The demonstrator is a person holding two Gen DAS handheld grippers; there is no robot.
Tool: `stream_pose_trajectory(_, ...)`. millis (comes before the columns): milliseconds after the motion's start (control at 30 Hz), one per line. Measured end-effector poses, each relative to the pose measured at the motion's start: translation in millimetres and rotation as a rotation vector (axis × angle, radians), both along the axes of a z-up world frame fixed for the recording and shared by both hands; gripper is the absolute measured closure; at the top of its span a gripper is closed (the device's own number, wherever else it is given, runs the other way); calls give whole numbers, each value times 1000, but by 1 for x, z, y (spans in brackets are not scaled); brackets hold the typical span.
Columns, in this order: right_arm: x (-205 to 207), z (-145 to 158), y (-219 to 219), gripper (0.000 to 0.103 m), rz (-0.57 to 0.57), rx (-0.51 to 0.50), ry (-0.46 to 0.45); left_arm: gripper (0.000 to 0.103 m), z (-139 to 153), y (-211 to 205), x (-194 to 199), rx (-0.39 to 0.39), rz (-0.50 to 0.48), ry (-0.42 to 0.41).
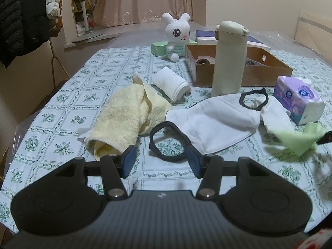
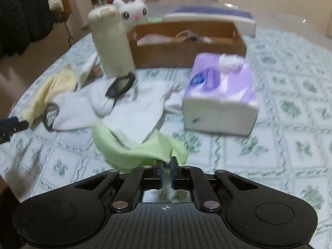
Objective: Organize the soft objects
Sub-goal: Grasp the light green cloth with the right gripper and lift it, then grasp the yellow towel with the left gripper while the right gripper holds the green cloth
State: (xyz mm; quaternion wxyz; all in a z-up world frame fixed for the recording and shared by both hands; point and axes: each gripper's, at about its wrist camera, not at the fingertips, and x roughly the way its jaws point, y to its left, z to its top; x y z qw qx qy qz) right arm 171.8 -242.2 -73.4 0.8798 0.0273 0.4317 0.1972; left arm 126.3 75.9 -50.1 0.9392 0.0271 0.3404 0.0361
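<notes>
Green cloth hangs from my right gripper. Its two fingers are pinched together on one edge of the cloth, and the rest of the cloth droops just above the table. That view is blurry. From my left camera I see the same green cloth at the far right, lifted off the flowered tablecloth, with a dark finger tip poking in beside it.

My left gripper has its fingers apart and holds nothing. A black loop of the white cloth bag lies on the table between them. The yellow towel lies crumpled just left of the bag, and its near end is beside my left finger. A rolled white towel lies behind it. The tall cream bottle stands upright at the back edge of the bag, in front of the brown cardboard box. The purple tissue pack sits to the right of the bag. The white bunny toy sits far back, left of the box.
</notes>
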Motion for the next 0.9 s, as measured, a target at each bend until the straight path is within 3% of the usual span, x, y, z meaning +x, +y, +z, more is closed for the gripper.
stream_pose_trajectory(67,-5,-3,3,40,29,47,-9,52,-1,2,0,3,-1,3)
stream_pose_trajectory(100,-7,-2,4,32,34,60,-28,52,-1,3,0,4,-1,4)
stream_pose_trajectory(200,-10,-7,20,28,67,15,-79,52,-3,6,3,8,2,8)
stream_pose_trajectory(400,4,-38,53,28,104,-21,-73,52,-8,12,8,7,2,14)
stream_pose_trajectory(433,3,-39,56,38,105,-32,-92,52,-9,14,9,8,3,15)
stream_pose_trajectory(467,0,-40,58,63,118,-46,-121,52,-10,16,10,9,6,18)
stream_pose_trajectory(533,-1,-40,59,95,132,-56,-129,52,-11,22,14,13,13,17)
stream_pose_trajectory(700,-7,-27,50,97,156,10,-115,51,-10,36,27,17,23,11)
stream_pose_trajectory(800,-11,-7,38,97,155,51,-122,42,-6,44,41,18,25,5)
stream_pose_trajectory(900,-10,14,21,97,123,101,-127,41,-5,50,59,-10,20,9)
